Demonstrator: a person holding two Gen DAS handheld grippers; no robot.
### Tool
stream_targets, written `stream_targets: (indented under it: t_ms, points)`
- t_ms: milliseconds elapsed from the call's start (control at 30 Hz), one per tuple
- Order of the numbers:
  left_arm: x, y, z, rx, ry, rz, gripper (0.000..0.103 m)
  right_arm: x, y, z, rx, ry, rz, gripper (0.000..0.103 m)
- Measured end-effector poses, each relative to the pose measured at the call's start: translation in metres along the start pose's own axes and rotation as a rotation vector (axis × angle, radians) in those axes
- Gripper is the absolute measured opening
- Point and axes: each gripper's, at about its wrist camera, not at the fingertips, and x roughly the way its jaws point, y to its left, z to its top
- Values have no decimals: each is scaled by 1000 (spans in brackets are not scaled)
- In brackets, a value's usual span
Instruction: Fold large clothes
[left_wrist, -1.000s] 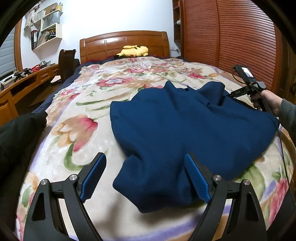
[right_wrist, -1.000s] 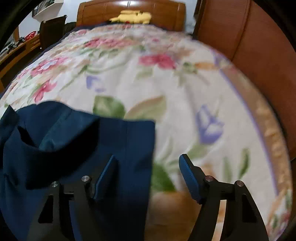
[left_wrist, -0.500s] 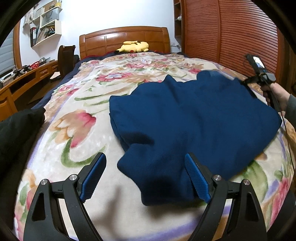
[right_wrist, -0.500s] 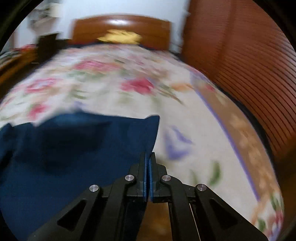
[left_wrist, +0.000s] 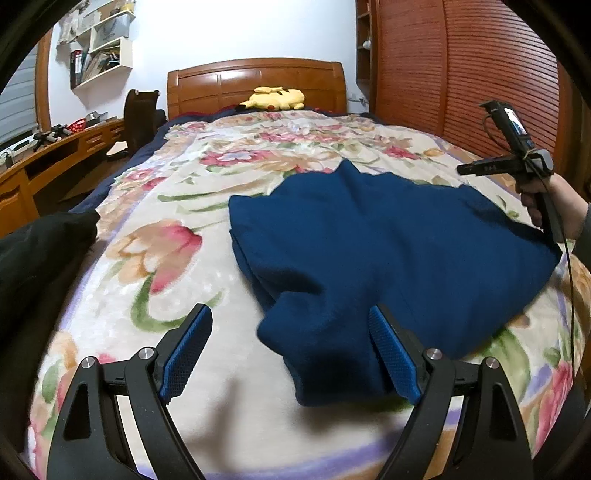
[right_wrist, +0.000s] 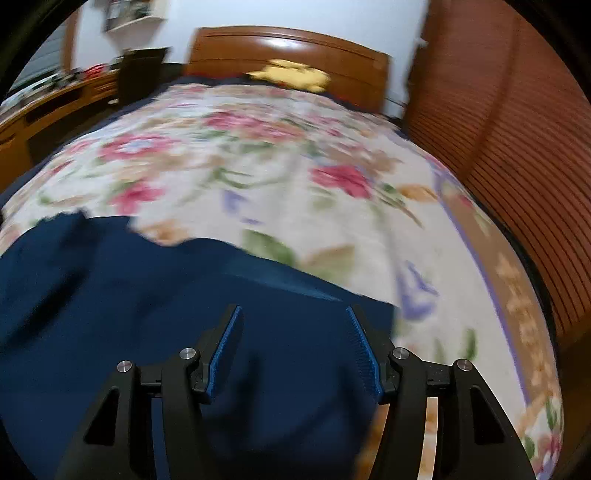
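- Far left of the left wrist view: dark garment (left_wrist: 40, 251) heaped at the bed's edge, apart from the work and best left alone for now
- Left hand-held gripper (left_wrist: 291, 354) open wide, jaws spread and holding nothing, hovering low over the near end of the bed (left_wrist: 155, 206)
- Just ahead of it, between and beyond the fingers: the near lobe of the blue garment (left_wrist: 388, 251), bunched and doubled over itself, lying on the floral blanket (left_wrist: 122, 295)
- Judged step: take up this near lobe and lay it flat or fold it across; best done by sliding one finger under the top layer only, closing on a clean edge rather than the thick bunch
- Middle of the bed: the garment's body spread fairly flat, far edge jagged with a point sticking up toward the headboard (left_wrist: 255, 81); worth smoothing before any further fold
- Right: right hand-held gripper (right_wrist: 293, 347) also open, empty, poised over the garment's right-hand corner (right_wrist: 362, 306); view blurred, so contact with the cloth cannot be told
- Advisable to pinch that corner close to its edge and move both sides together, keeping the cloth taut so no crease gets trapped
- Far right: ribbed wooden wardrobe (left_wrist: 480, 66) close beside the bed; room for the right arm looks tight
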Motion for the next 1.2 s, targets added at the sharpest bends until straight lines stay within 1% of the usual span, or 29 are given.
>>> stream_targets:
  t_ms: [67,233,367,467,533,600,700,733,800,867,900,1000,1033,1100,1200]
  points:
    - [-2,4,0,-10,-8,7,87,-4,14,3,-28,-13,55,59]
    - [-5,14,-1,-23,-7,6,87,-20,67,8,-114,-41,191,59]
    - [-6,18,-3,-21,-5,2,87,-18,105,5,-181,-36,282,57]
    - [-6,20,-3,-23,-3,-2,87,-16,129,2,-230,-27,321,47]
    - [-7,21,-4,-21,-2,-4,87,-9,142,0,-260,-6,325,24]
    - [-6,21,-5,-17,0,-5,87,6,150,1,-261,33,326,16]
    - [-5,21,-6,-14,5,-4,87,36,160,0,-259,130,323,16]
    - [-4,21,-6,-13,8,-1,87,42,164,0,-271,148,321,16]
    - [-3,20,-7,-12,9,-1,87,41,157,2,-251,138,325,16]
    - [-2,20,-7,-12,12,1,87,39,149,2,-227,146,327,23]
    - [-2,20,-7,-13,13,1,87,36,144,1,-214,144,316,27]
    - [-1,19,-9,-19,14,3,87,17,132,-5,-179,106,305,30]
    - [-1,19,-10,-18,14,6,87,9,127,-8,-171,90,302,35]
    - [-1,17,-11,-15,14,13,87,-7,117,-18,-159,59,285,39]
    - [-1,16,-14,-20,19,22,87,-27,103,-38,-142,20,260,39]
